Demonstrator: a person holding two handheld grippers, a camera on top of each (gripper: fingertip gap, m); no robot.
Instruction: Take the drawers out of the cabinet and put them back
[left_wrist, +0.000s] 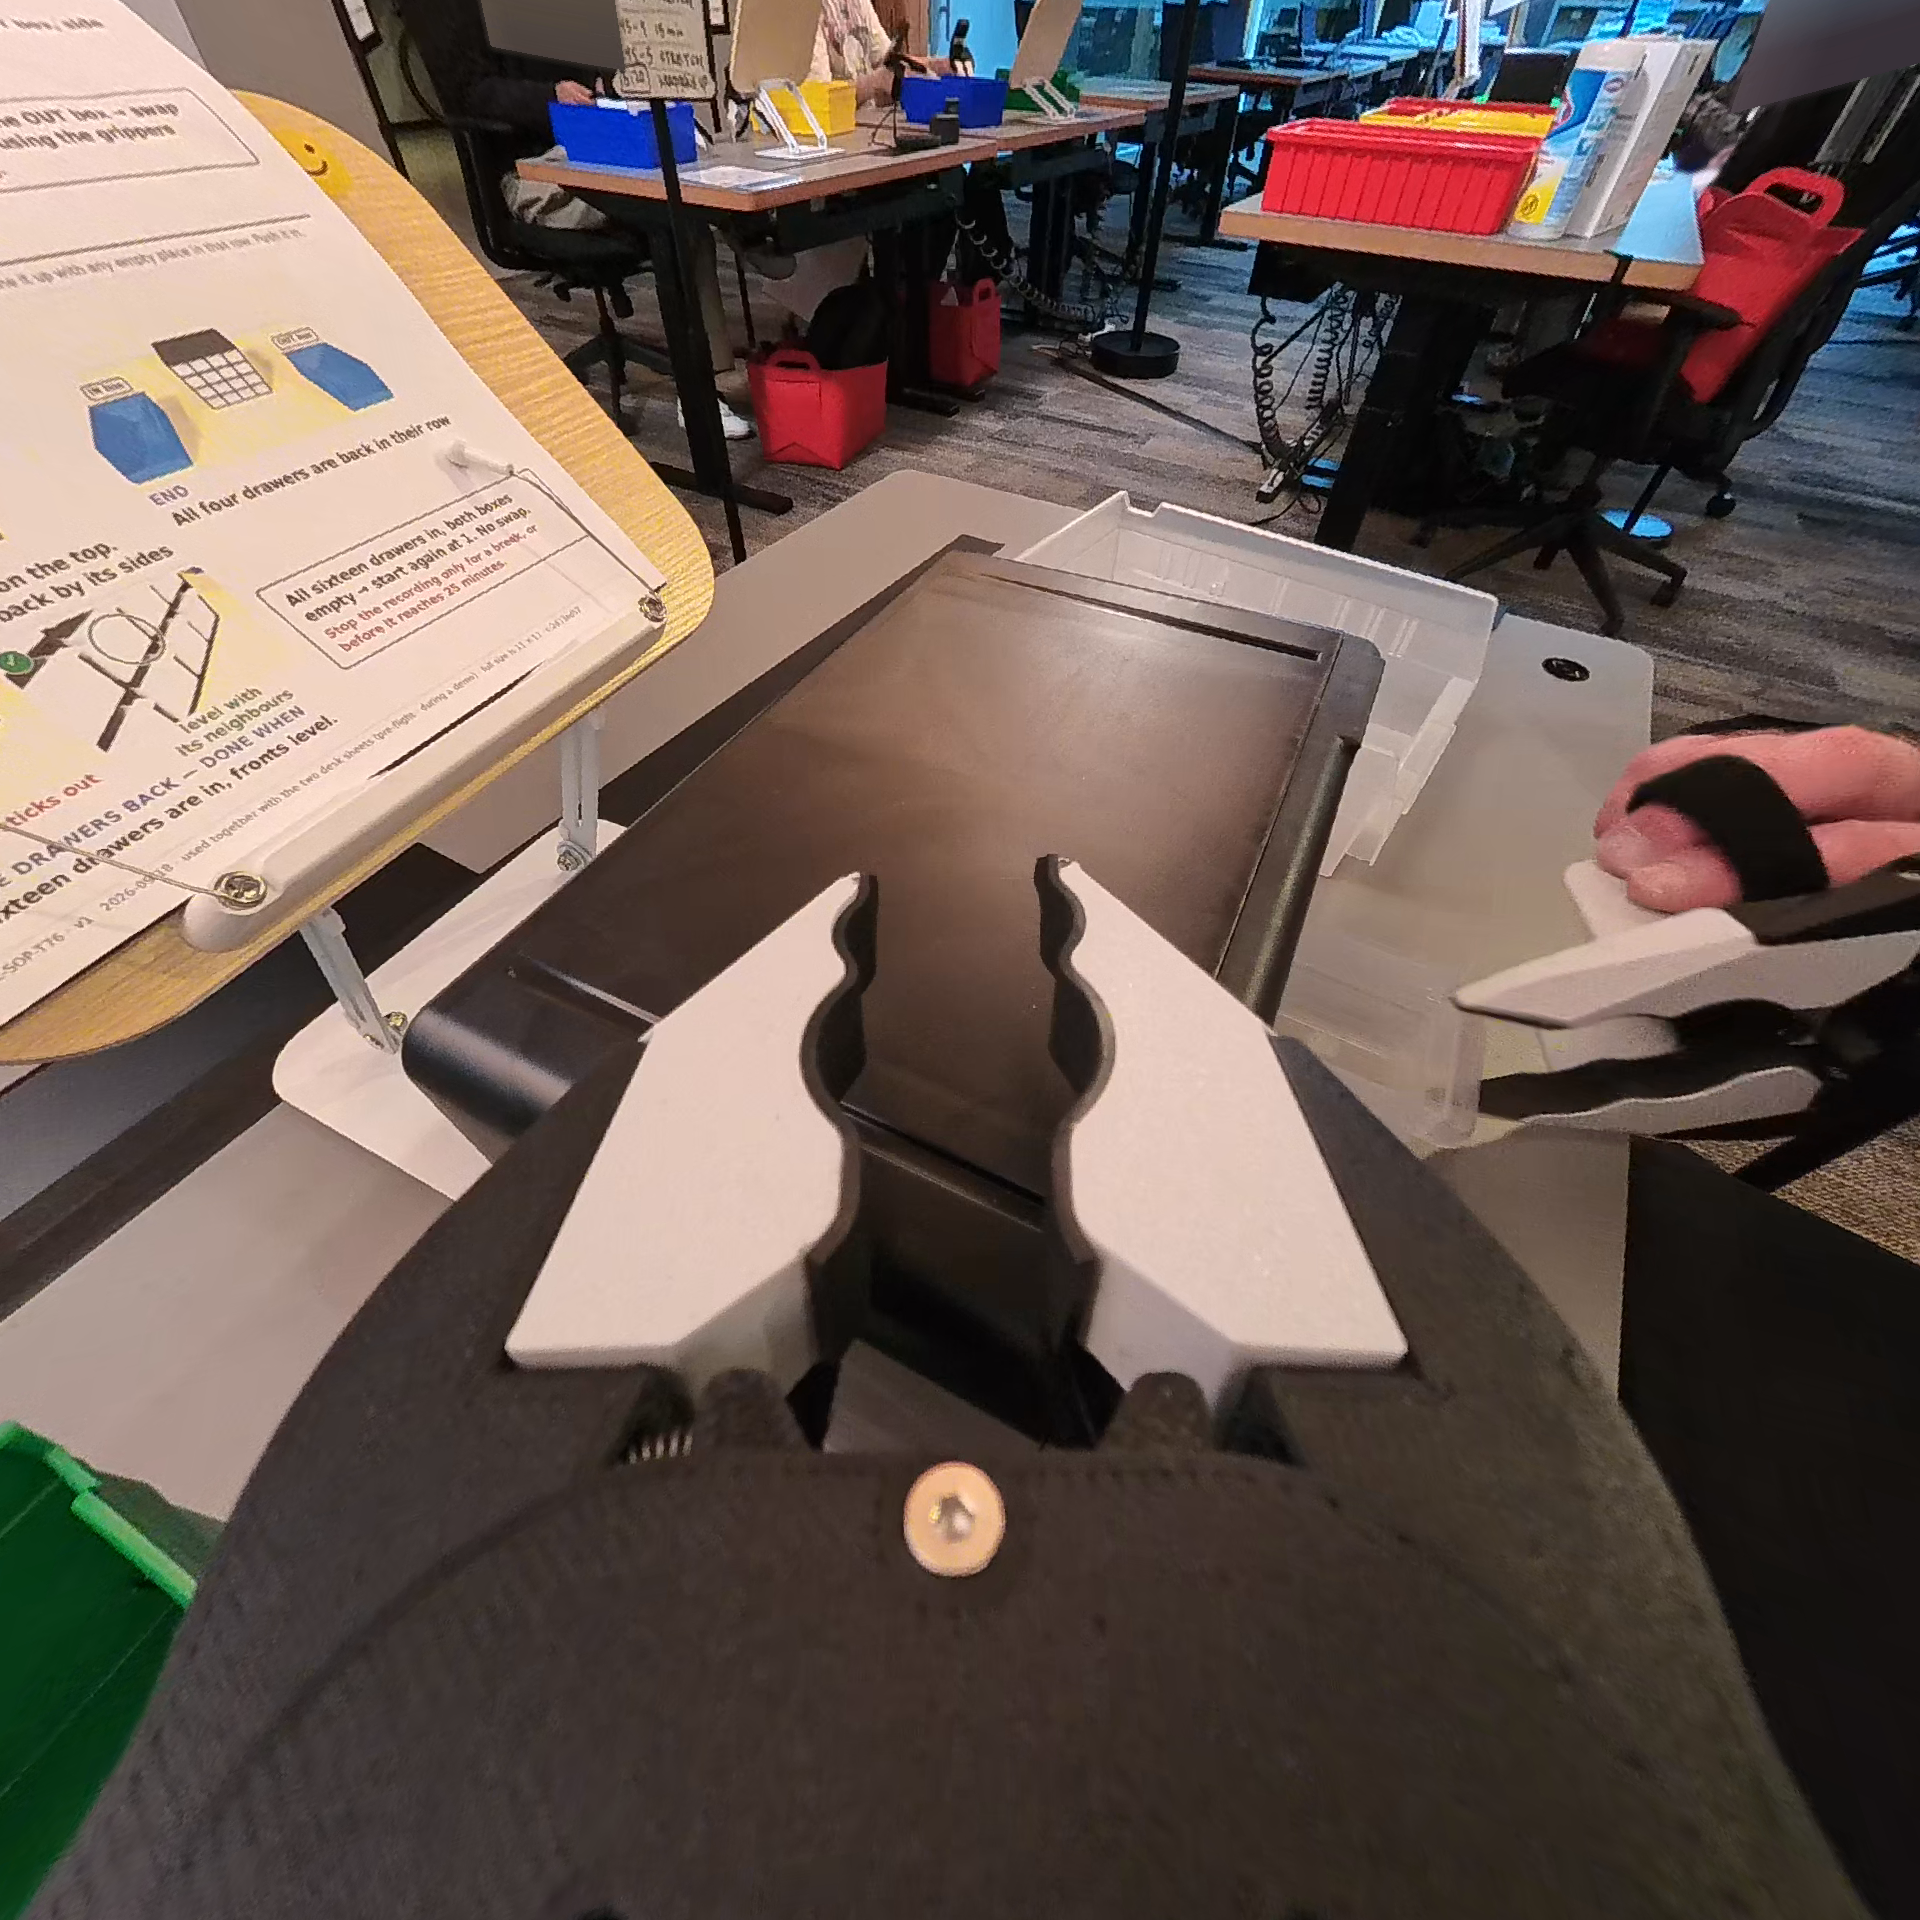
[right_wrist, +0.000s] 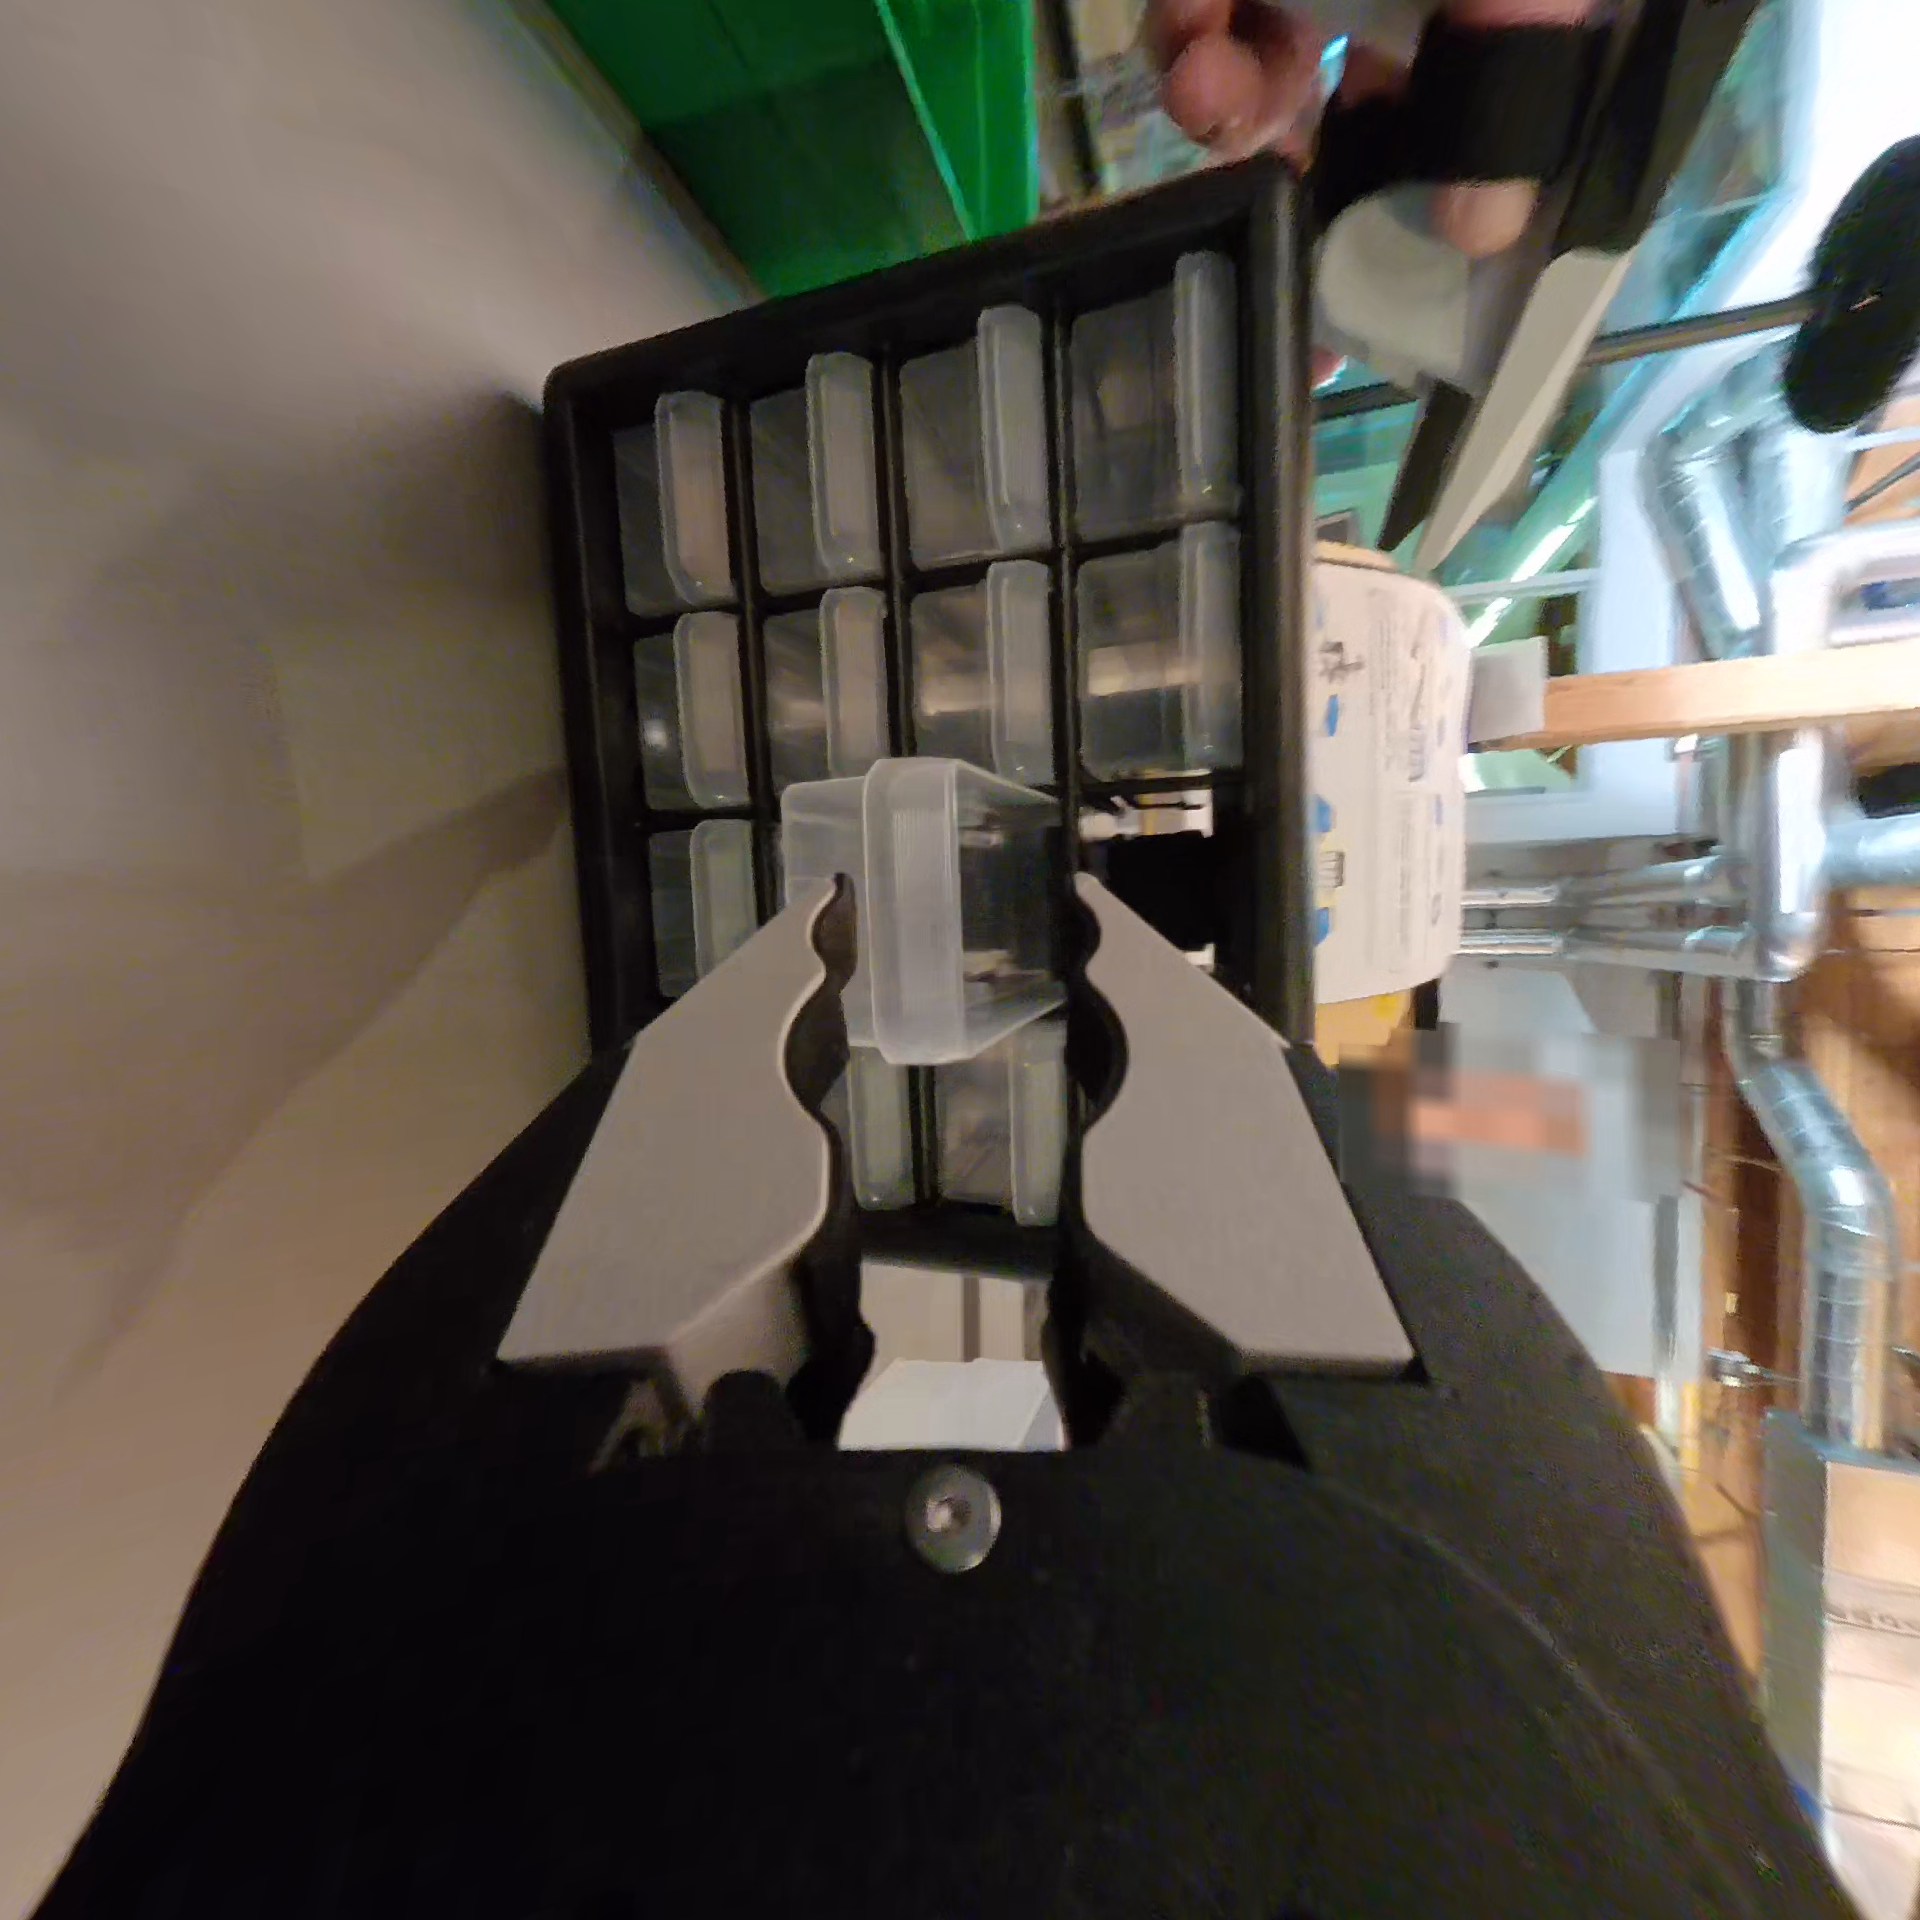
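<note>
One black cabinet (right_wrist: 1276, 582) stood on the table (left_wrist: 1538, 727). My left gripper (left_wrist: 956, 883) hung open above its top. My right gripper (right_wrist: 961, 894) clamped one clear drawer (right_wrist: 925, 914), pulled partly out.

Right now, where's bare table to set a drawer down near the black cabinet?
Bare grey table between the green plastic bin and the paper stand's white base. Also the far right corner, past the clear plastic bin. Crowded right of the black plastic cabinet: that bin plus the right gripper on a clear drawer.
</note>
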